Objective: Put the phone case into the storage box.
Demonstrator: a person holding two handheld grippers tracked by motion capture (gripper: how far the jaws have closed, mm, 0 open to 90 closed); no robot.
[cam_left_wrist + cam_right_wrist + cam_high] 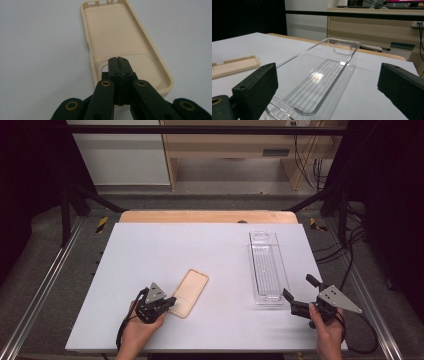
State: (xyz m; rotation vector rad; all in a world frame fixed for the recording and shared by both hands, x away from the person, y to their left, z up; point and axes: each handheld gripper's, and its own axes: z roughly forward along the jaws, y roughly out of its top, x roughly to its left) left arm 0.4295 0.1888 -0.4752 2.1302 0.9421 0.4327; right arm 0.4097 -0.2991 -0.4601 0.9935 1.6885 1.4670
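A beige phone case lies hollow side up on the white table, left of the middle. My left gripper is at the case's near end; in the left gripper view its jaws are pressed together over the case, above its round cutout, with nothing visible between them. A clear plastic tray lies lengthwise at the right. My right gripper stands open just off the tray's near right corner. In the right gripper view the wide-apart jaws frame the empty tray, and the case shows at far left.
The white table top has a wooden edge at its far side. Metal rails and black frame posts flank the table. Cables hang at the right. A black cable trails from each gripper.
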